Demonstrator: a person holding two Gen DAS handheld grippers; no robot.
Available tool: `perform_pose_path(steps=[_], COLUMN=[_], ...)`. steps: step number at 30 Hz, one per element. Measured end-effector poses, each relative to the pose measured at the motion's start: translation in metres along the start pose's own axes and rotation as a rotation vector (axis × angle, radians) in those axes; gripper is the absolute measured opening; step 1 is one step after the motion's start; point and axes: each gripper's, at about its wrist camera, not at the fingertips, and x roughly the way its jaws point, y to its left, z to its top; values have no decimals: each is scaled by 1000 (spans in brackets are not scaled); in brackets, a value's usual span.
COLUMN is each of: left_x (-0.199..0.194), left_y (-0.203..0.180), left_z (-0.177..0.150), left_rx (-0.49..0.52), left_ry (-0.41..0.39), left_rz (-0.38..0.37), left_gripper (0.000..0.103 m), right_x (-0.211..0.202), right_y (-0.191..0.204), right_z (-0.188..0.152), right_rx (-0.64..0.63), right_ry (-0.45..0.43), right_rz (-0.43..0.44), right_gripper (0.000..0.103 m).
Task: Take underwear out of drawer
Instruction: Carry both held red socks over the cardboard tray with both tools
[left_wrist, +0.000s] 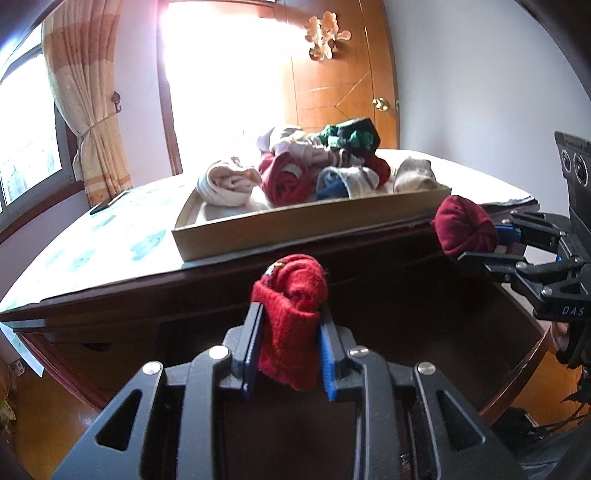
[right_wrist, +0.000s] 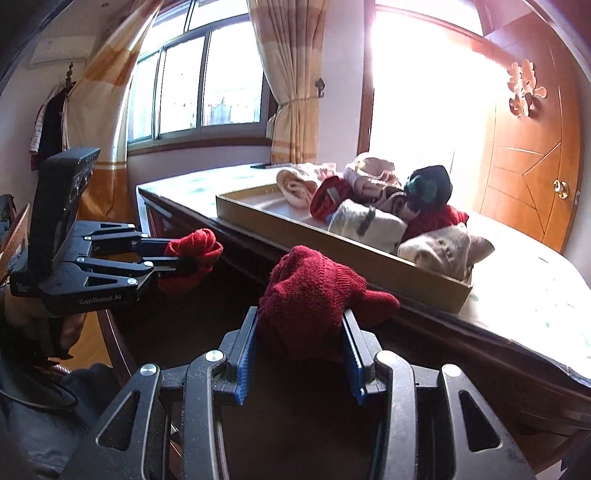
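Underwear here = two rolled red knit bundles, one per claw, both already up out of the drawer and in the air in front of the dresser. Left claw is pinching the bright red bundle btwn its blue pads, cloth bulging above the tips. Right claw is pinching the darker red bundle, a loose flap hanging over its right finger. Each claw also shows in the other's view, off to the side, w/ its bundle clear of the woodwork.

Step in hand, as I read it: carry phase, extraction done for these two, drop-off not yet made. Drawer is the dark cavity below the claws; its insides are too dark to tell if more is left.

Likely target: shallow cardboard tray on the table, far end already piled w/ rolled socks and undies. Near-left part of the tray floor looks bare.

Next move calls for: lift both bundles over the table edge and the tray's front wall, keep the two claws apart, set down on the bare floor or beside the pile, then spread the pads. Watch the hanging flap; it could snag the rim.
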Motion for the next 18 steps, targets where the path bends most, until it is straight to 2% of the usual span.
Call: perform_pose_path(steps=[18], left_x=[-12], left_y=[4], left_z=[13], left_rx=[-22], left_ry=[-78], left_rz=[15], left_gripper=[26], right_x=[-4], right_y=[6], right_z=[8], right_rx=[25], right_ry=[-78], right_rz=[16], right_gripper=[44])
